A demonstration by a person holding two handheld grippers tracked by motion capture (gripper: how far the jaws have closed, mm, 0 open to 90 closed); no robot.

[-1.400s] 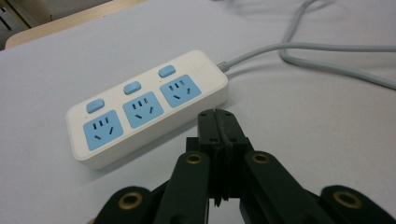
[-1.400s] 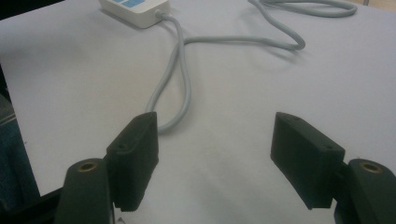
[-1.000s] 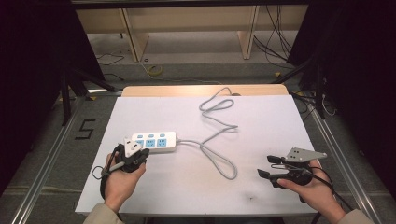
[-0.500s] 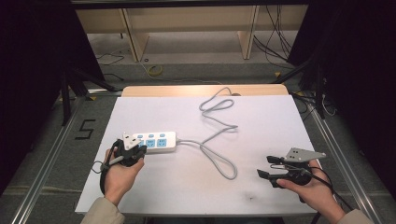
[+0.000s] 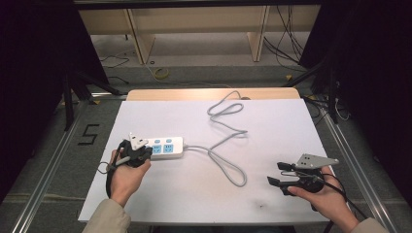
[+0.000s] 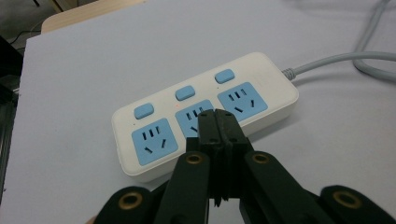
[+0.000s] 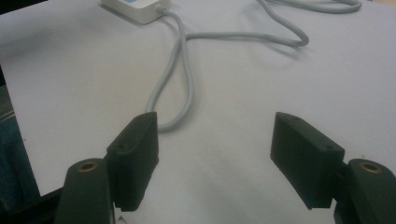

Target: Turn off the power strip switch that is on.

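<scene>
Right gripper (image 5: pixel 284 174): near right table (image 5: pixel 272 126) edge, jaws spread wide, empty; position unchanged from the earlier frames. Left gripper (image 6: pixel 217 122): jaws pressed fully together, gripping nothing; tips now over the middle socket of the white power strip (image 6: pixel 205 114), having advanced slightly toward it. Power strip lies flat at left-centre as before. Its grey cable (image 5: pixel 226 141) still loops toward the far edge.

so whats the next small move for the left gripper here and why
Probably ease the left gripper forward and down onto the middle blue switch of the power strip. Its fingers are shut together into one tip, poised over the middle socket just short of that switch. The right gripper waits open, apart from the cable.
</scene>
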